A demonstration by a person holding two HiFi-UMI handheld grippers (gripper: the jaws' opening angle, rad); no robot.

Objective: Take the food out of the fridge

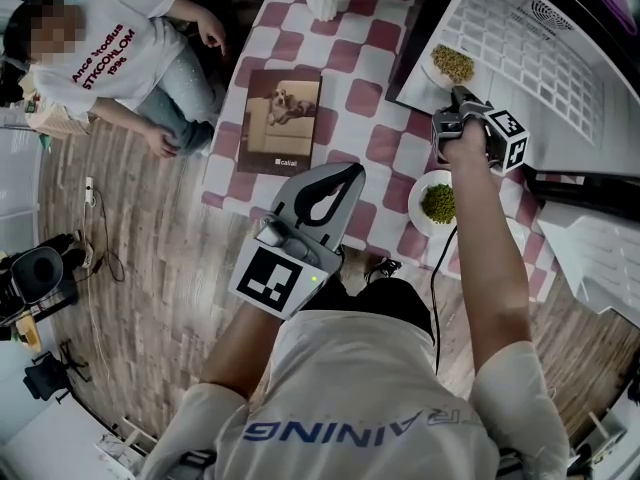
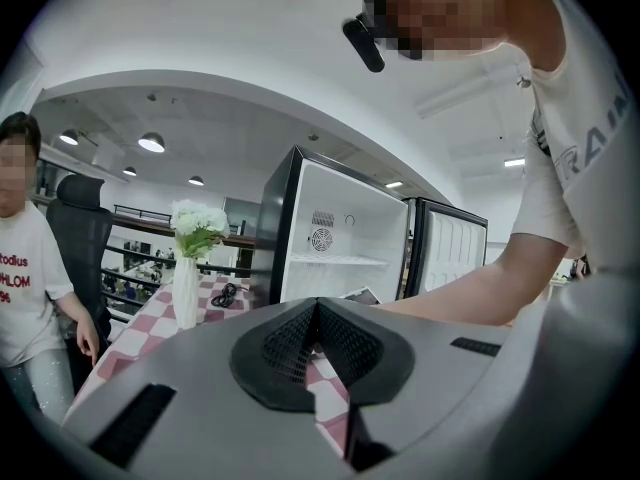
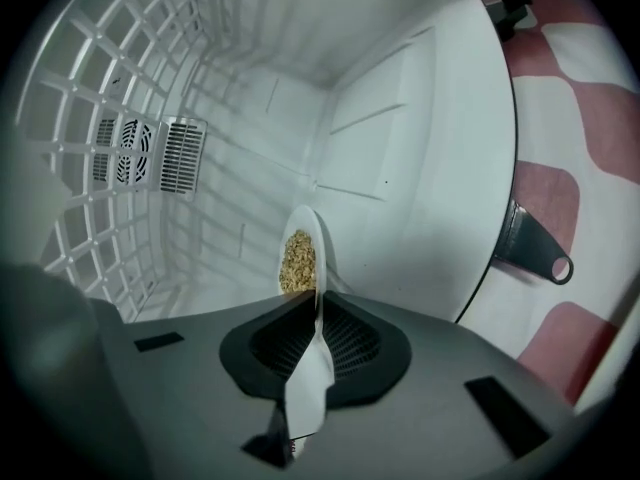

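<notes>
White round plate of tan grains (image 3: 305, 393) is being clamped by right claw (image 3: 318, 308) inside white fridge (image 3: 400, 148); left claw (image 2: 317, 308) is hanging closed, empty.

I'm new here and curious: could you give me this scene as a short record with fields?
Place: open white fridge by a table with a red-and-white chequered cloth
Right tool: shut on the rim of a white plate of yellow-brown grains, inside the fridge
Left tool: shut, empty, above the table
On the table: white plate of green food, booklet with a dog picture, white vase of white flowers
</notes>
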